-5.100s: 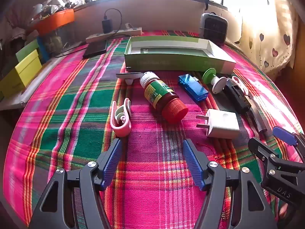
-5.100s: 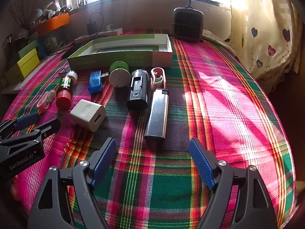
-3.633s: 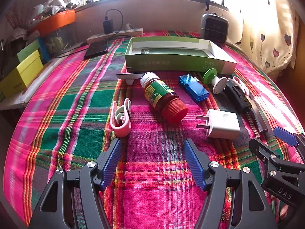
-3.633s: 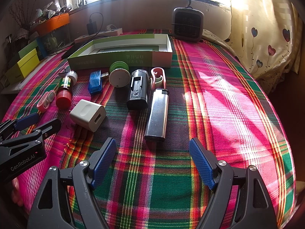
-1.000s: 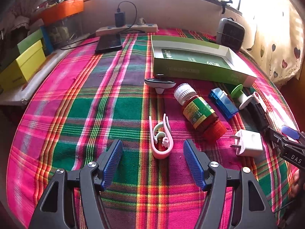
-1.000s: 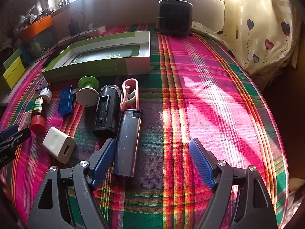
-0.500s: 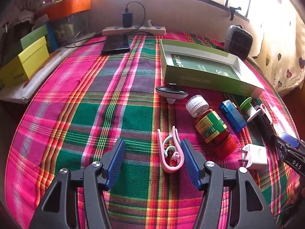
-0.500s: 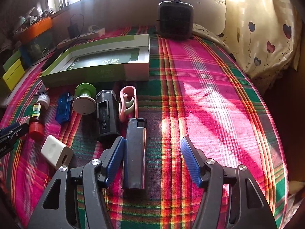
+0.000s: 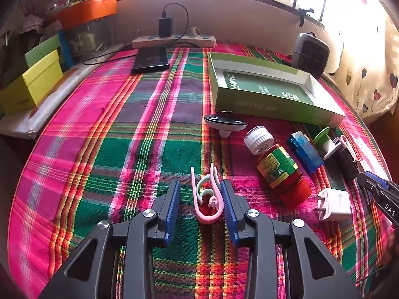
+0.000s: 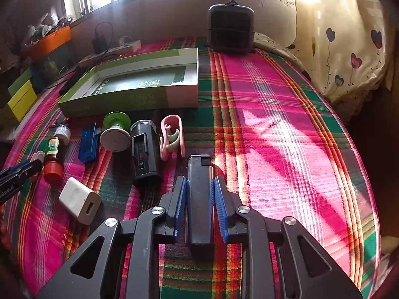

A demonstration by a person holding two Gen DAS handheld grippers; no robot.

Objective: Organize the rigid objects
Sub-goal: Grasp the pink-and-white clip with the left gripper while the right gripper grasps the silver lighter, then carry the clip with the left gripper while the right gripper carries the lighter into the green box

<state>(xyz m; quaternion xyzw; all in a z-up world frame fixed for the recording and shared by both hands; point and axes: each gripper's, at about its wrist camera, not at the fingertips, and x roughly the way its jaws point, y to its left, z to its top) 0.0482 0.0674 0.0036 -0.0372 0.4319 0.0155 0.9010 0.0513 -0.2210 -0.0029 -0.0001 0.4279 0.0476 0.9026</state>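
Left wrist view only: a black phone point(image 9: 150, 59) lay at the far edge of the plaid tablecloth point(image 9: 107, 149), below a power strip point(image 9: 173, 41); a white spinning top point(image 9: 225, 122) sat by the green box point(image 9: 269, 92)
Right wrist view only: a second pink clip point(image 10: 172, 138) lay beside a black cylinder point(image 10: 144, 149), and the cloth's sunlit right side ran to a dark heater point(image 10: 231, 28)
Pink clip point(image 9: 206, 196): U-shaped, pale green curl inside, flat near the cloth's front edge, open end pointing away
Left gripper point(image 9: 200, 199): jaws apart around the pink clip, right pad touching it, left pad clear
Lighter point(image 10: 200, 199): long, dark, flat on the cloth, its cap end toward the box
Right gripper point(image 10: 200, 196): clenched on the lighter's sides
Also in both views: red bottle point(image 9: 279, 172), blue block point(image 9: 304, 152), white charger point(image 9: 333, 204)
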